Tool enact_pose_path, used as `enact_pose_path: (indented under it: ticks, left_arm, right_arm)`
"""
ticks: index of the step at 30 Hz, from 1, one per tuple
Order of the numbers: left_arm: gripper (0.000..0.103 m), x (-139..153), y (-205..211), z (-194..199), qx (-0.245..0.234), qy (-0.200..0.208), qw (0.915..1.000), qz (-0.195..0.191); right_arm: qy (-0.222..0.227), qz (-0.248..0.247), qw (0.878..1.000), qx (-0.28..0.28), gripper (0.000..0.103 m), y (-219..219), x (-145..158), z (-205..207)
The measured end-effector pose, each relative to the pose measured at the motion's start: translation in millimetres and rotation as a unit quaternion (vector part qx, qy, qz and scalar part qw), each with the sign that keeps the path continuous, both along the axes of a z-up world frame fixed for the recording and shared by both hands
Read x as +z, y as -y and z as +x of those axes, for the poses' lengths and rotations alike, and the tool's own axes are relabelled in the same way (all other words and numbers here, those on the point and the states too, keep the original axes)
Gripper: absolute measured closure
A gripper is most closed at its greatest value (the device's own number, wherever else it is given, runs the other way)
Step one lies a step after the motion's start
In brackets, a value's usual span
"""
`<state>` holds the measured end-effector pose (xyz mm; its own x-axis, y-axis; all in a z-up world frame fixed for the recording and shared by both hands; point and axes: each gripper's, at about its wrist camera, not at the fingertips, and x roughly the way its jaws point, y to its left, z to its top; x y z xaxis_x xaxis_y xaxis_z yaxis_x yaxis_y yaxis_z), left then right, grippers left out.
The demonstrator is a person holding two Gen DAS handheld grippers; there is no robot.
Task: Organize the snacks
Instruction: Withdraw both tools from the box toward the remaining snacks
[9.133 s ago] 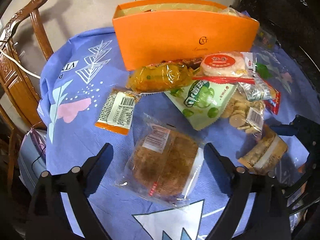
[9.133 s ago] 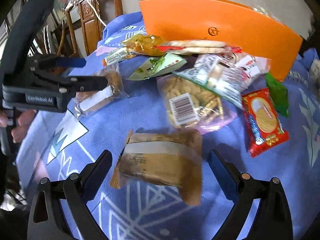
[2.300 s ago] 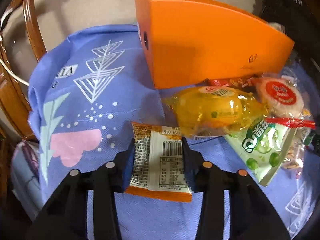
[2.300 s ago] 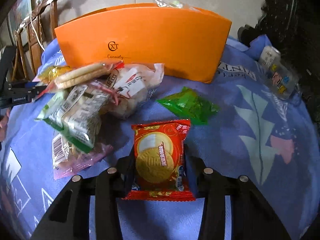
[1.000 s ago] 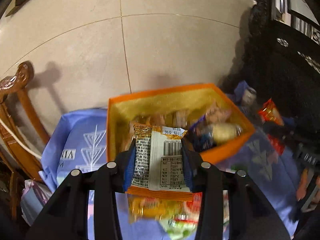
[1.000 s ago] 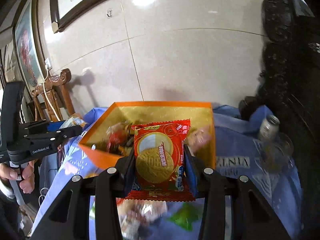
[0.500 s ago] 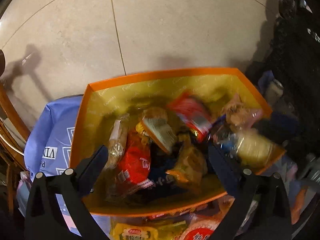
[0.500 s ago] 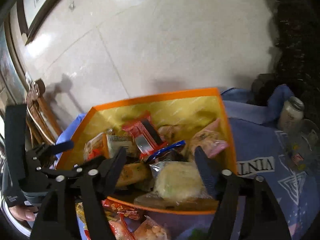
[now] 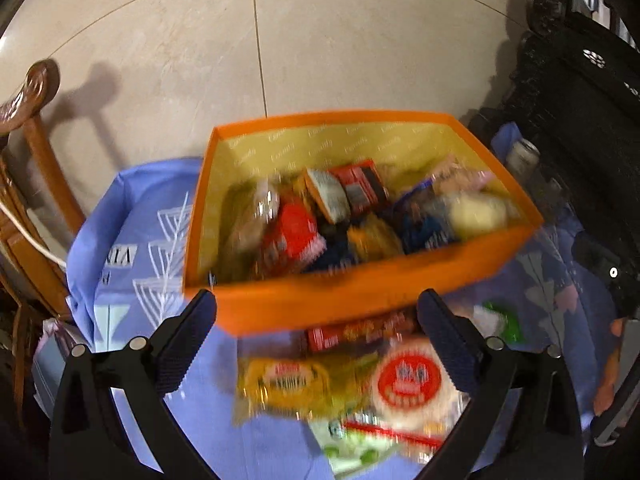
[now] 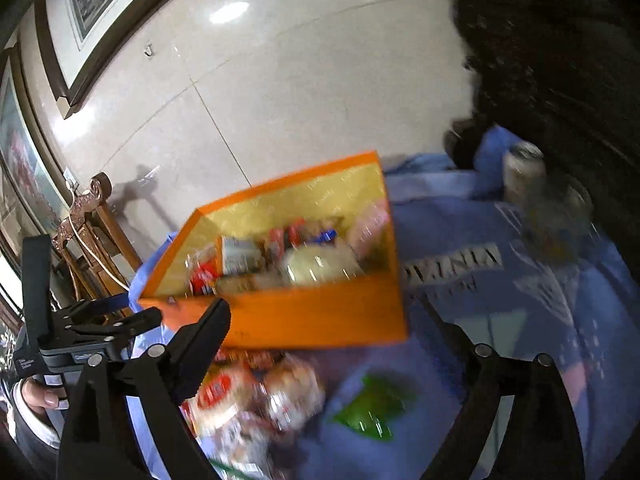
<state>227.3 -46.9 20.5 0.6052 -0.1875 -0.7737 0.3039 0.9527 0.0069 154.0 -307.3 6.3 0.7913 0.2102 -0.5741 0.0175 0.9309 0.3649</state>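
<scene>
An orange box with a yellow lining stands on the blue tablecloth and holds several snack packets; it also shows in the right wrist view. My left gripper is open and empty, above the box's near wall. My right gripper is open and empty, above the box's near right corner. Loose snacks lie in front of the box: a yellow packet, a round red-and-white rice cracker pack, and a green packet.
A wooden chair stands at the table's left. A drink can stands at the far right of the cloth. Dark carved furniture is on the right. My left gripper's body shows at the right wrist view's left.
Both grippers let their packets go into the box and opened. Both have since drawn back toward me and lower, so the loose snacks in front of the box show again.
</scene>
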Motion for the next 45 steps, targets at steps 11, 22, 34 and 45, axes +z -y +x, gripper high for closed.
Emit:
enact_pose_path:
  ticks: [11, 22, 34, 45]
  left_arm:
    - [0.004, -57, -6, -85, -0.017, 0.003, 0.9993, 0.033]
    - [0.004, -104, -22, -106, 0.009, -0.037, 0.9992, 0.014]
    - [0.004, -119, -55, -102, 0.029, -0.036, 0.9989, -0.010]
    - [0.004, -118, -63, -103, 0.025, -0.031, 0.9988, -0.029]
  right_arm:
    - [-0.078, -0.002, 0.996, 0.034, 0.010, -19, -78, -52]
    - [-0.092, -0.008, 0.994, 0.051, 0.010, -36, -104, -54]
    - [-0.086, -0.079, 0.990, 0.078, 0.010, -101, -92, -33]
    - [-0.090, -0.015, 0.991, 0.102, 0.063, -126, -96, -16]
